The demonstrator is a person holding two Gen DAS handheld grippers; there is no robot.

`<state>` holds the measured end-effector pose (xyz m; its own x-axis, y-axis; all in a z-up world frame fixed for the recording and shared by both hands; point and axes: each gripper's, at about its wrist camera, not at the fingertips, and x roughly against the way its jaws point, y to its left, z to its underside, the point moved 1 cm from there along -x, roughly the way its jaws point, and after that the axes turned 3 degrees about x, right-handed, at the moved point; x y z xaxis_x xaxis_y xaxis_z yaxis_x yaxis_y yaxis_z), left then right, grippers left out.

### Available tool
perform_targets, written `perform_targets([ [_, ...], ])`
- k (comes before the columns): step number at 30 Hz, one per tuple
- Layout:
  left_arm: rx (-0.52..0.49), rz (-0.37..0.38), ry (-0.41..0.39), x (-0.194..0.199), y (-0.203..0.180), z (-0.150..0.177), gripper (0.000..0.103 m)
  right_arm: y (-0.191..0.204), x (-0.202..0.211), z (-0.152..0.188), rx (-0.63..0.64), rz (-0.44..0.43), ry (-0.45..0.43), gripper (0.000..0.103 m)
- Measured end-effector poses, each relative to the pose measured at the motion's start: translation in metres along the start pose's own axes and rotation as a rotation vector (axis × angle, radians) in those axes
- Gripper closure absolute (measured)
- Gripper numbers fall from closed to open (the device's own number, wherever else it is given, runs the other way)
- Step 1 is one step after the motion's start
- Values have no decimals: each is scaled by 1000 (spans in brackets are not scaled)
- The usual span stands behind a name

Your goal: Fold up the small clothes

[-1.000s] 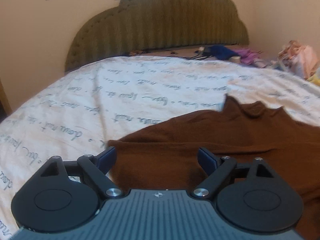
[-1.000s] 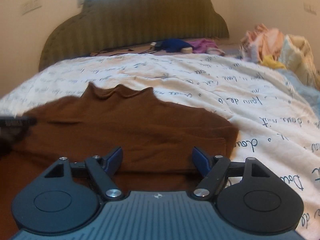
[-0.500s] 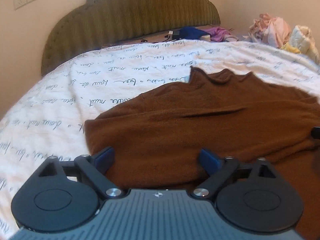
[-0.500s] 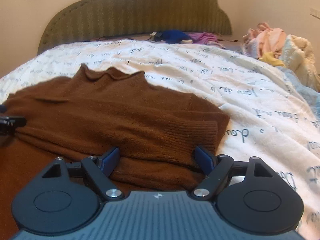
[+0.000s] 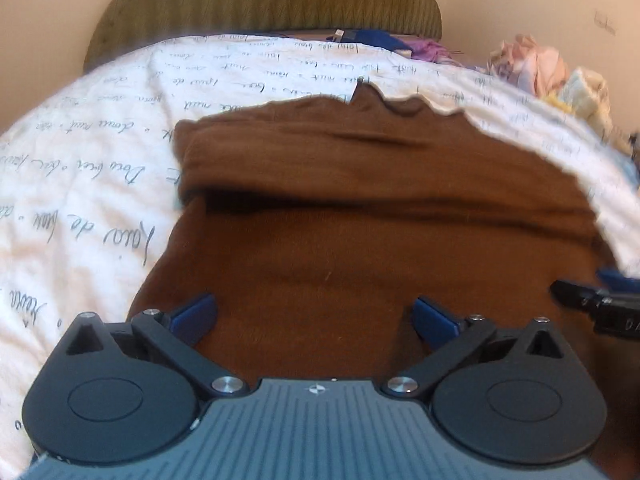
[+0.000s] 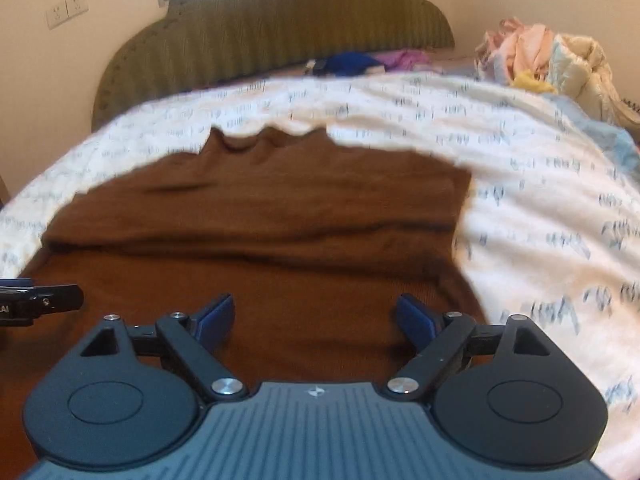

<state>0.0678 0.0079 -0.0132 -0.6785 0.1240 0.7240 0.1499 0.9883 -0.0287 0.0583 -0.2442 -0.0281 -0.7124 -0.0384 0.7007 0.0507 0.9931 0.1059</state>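
Left wrist view is showing the left hand-held gripper [image 5: 314,316] and right hand-held gripper [image 6: 314,316] both hovering wide over the sweater [image 5: 360,220] lying on the bed [image 5: 100,200].

A bed [image 6: 520,200] is covered by a white quilt [image 5: 100,184] printed with dark cursive writing. A brown sweater [image 5: 360,208] is spread on the quilt in the near middle, its collar toward the far olive-green headboard [image 6: 280,28]. Blue and purple garments [image 6: 360,62] are seen at the far end, and a pile of pale clothes [image 6: 552,56] at the far right.
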Motion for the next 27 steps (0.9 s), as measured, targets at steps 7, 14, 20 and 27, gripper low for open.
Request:
perform_targets([
  [7, -1, -17, -5, 0, -6, 1, 0, 20, 25, 10, 57, 40, -35, 9],
  [14, 18, -76, 60, 15, -12, 3, 0, 17, 17, 28, 68, 47, -24, 2],
  [20, -14, -67, 31, 48, -16, 41, 0, 17, 13, 26, 69, 51, -26, 1],
  [27, 5, -52, 1, 46, -14, 42, 0, 43, 50, 29, 68, 40, -28, 1],
])
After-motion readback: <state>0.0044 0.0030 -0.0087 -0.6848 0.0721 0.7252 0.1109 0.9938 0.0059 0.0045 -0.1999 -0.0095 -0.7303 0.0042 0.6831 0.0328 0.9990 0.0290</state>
